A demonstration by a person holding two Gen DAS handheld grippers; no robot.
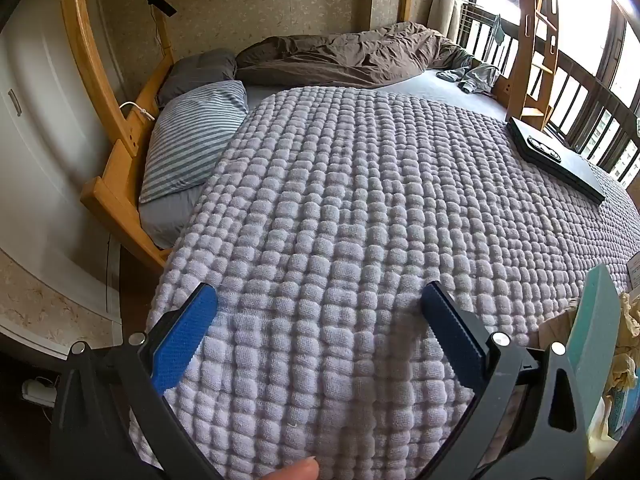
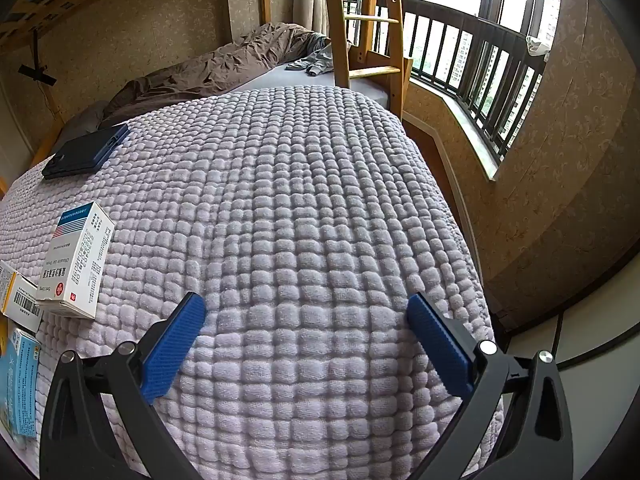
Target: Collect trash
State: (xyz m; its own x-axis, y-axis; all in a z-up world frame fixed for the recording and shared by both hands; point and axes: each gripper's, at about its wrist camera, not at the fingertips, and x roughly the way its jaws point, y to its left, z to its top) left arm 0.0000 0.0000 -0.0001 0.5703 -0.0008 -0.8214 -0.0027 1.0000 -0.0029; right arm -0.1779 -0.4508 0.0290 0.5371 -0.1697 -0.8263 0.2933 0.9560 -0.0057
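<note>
My left gripper point(image 1: 318, 300) is open and empty above the lilac bubble-textured blanket point(image 1: 360, 200). At its right edge are a teal flat item point(image 1: 592, 328) and crumpled beige paper point(image 1: 626, 344), partly cut off. My right gripper point(image 2: 306, 312) is open and empty over the same blanket point(image 2: 300, 200). To its left lie a white medicine box with a red and blue stripe point(image 2: 78, 260), a white and yellow box point(image 2: 18, 300) and a light blue box point(image 2: 18, 384).
A black laptop lies on the blanket point(image 1: 556, 158) point(image 2: 86, 152). Striped pillow point(image 1: 192, 140), brown duvet point(image 1: 352, 56) and grey clothing point(image 1: 472, 74) lie further back. A wooden ladder point(image 2: 368, 28) and a railed window point(image 2: 480, 64) stand to the right.
</note>
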